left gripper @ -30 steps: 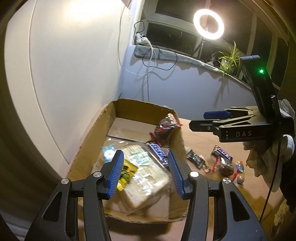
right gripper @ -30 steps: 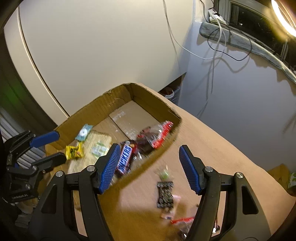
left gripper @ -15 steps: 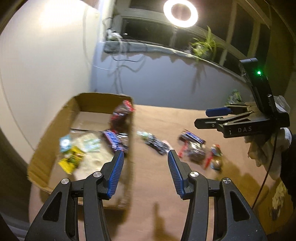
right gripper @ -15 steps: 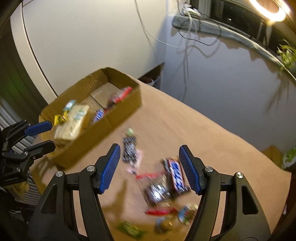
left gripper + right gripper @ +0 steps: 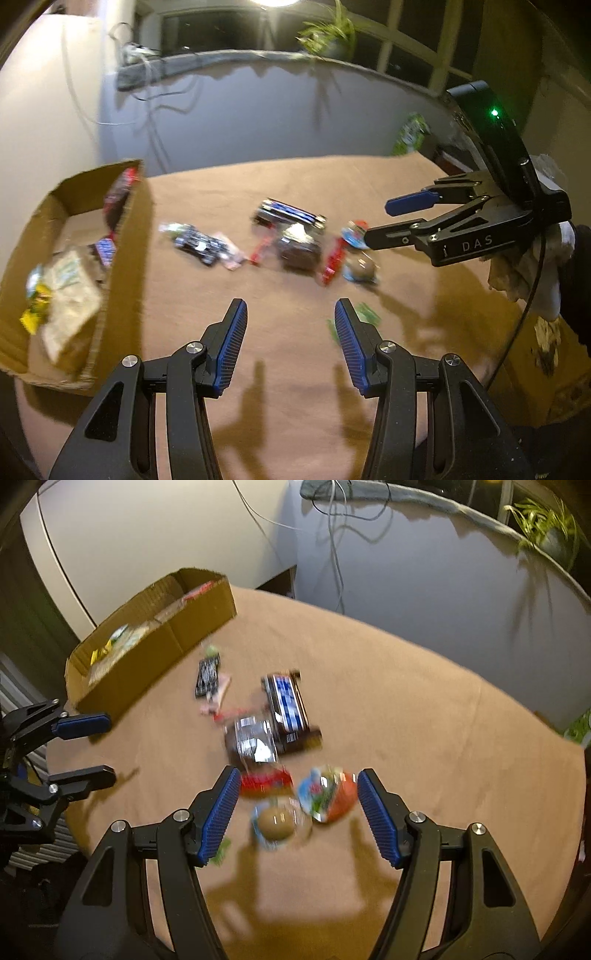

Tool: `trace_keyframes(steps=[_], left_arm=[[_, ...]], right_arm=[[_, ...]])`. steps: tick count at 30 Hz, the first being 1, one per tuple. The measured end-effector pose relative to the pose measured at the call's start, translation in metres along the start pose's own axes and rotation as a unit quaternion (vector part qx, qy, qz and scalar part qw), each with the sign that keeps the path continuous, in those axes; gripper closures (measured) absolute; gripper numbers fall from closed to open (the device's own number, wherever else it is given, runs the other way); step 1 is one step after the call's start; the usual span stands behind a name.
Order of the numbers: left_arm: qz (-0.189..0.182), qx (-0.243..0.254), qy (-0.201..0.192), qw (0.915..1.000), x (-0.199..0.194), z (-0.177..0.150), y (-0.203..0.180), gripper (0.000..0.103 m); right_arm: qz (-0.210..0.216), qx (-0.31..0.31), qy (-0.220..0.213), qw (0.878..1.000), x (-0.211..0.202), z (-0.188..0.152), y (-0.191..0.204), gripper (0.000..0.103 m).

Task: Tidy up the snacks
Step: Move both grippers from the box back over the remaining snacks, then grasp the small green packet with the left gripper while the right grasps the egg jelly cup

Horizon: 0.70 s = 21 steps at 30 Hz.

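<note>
- Left wrist view: the left tool (image 5: 290,341) hangs released and empty over the bare brown surface (image 5: 280,398). The loose snack packets (image 5: 295,243) lie ahead of its tips, the cardboard box (image 5: 125,280) to its left.
- Right wrist view: the right tool (image 5: 293,818) is released. The round cookie packet (image 5: 275,823) and a red-and-blue wrapper (image 5: 327,794) lie between its tips, untouched. These look light, crinkly and slippery, so pinching across a packet's middle seems best.

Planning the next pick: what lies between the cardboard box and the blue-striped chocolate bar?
In the right wrist view, a small black packet lies between the cardboard box and the blue-striped chocolate bar.
</note>
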<state>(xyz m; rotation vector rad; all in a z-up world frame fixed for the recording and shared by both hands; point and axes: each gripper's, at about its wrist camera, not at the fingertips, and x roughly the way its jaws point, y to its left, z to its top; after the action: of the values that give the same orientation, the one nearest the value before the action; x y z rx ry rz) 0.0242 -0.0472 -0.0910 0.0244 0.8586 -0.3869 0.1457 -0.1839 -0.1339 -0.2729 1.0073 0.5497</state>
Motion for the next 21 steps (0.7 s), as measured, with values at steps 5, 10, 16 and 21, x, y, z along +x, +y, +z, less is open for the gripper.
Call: trace_keyframes(steps=[5,10,16,21], left_arm=[[-0.021,0.033,0.024,0.9990,0.015,-0.003,-0.021,0.055],[-0.028,0.070,0.045,0.9962,0.030,-0.003,-0.035,0.055],[-0.033,0.085,0.063,0.9938,0.047,-0.002,-0.039,0.059],[-0.033,0.106,0.070,0.9914,0.056,-0.003,-0.045,0.059]], right_arm=[[0.011,0.008,0.017,1.000,0.008,-0.024,-0.003,0.034],[0.026,0.013,0.024,0.999,0.018,-0.030,-0.002,0.041],[0.033,0.015,0.024,0.999,0.029,-0.028,-0.002,0.041],[0.031,0.009,0.024,0.999,0.036,-0.026,0.000,0.041]])
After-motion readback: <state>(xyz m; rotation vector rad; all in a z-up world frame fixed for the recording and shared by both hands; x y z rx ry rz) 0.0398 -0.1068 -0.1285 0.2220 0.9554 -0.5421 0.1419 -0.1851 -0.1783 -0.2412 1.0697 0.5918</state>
